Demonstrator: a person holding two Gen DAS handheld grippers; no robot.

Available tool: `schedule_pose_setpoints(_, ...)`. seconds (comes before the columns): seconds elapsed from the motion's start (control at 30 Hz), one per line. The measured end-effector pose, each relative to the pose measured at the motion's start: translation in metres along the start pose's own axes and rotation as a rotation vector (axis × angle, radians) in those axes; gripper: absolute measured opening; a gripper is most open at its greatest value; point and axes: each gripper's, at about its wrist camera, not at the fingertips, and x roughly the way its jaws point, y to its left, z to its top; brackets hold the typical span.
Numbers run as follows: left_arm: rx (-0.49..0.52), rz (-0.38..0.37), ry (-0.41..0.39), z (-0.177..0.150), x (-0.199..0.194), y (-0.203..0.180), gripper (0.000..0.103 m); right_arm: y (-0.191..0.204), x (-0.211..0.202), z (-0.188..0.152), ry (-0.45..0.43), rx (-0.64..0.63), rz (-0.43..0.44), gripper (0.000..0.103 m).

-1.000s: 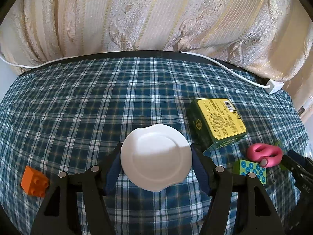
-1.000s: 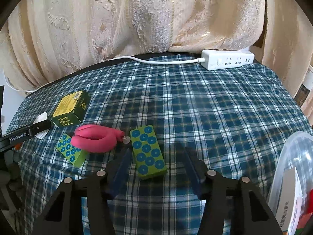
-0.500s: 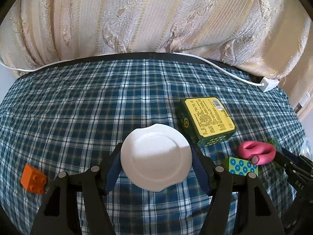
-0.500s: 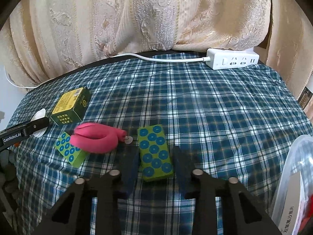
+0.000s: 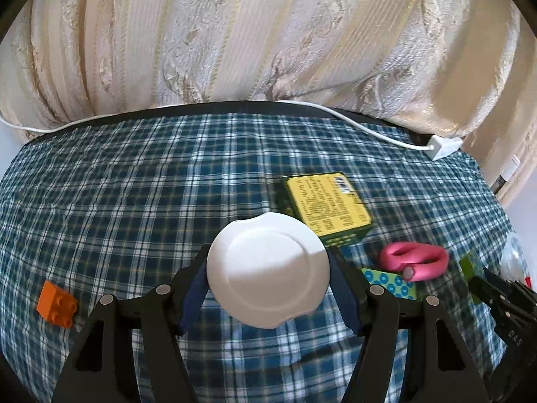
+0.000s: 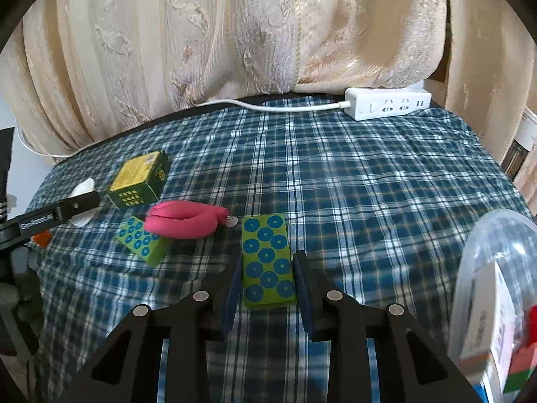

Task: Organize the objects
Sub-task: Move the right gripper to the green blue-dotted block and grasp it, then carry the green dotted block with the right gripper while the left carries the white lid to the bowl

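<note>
My left gripper is shut on a small white plate and holds it above the checked cloth. My right gripper is shut on a green block with blue dots, its pads against both long sides. A second dotted green block lies to the left under a pink curved toy. A green and yellow box sits behind them; it also shows in the left wrist view. An orange brick lies at the left.
A clear plastic container with several items stands at the right edge. A white power strip and its cable lie along the table's back edge, in front of a cream curtain. The left gripper shows in the right wrist view.
My right gripper has moved forward and closed on the dotted green block. My left gripper has shifted left with the plate still in it.
</note>
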Motion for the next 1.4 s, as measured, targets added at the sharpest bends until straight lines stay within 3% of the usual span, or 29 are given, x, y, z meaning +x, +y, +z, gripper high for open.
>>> schedule_pose_setpoints(1.0,0.15,-0.077,-0.062,-0.013,-0.037,-0.059,0.067,-0.006,-0.094,-0.043,-0.109,0.097,0.001,0.032)
schedule_pose_setpoints(1.4,0.21,-0.13,-0.066,-0.027,-0.051,-0.088,0.067,-0.033,-0.121,-0.065,-0.13,0.166,-0.046,0.032)
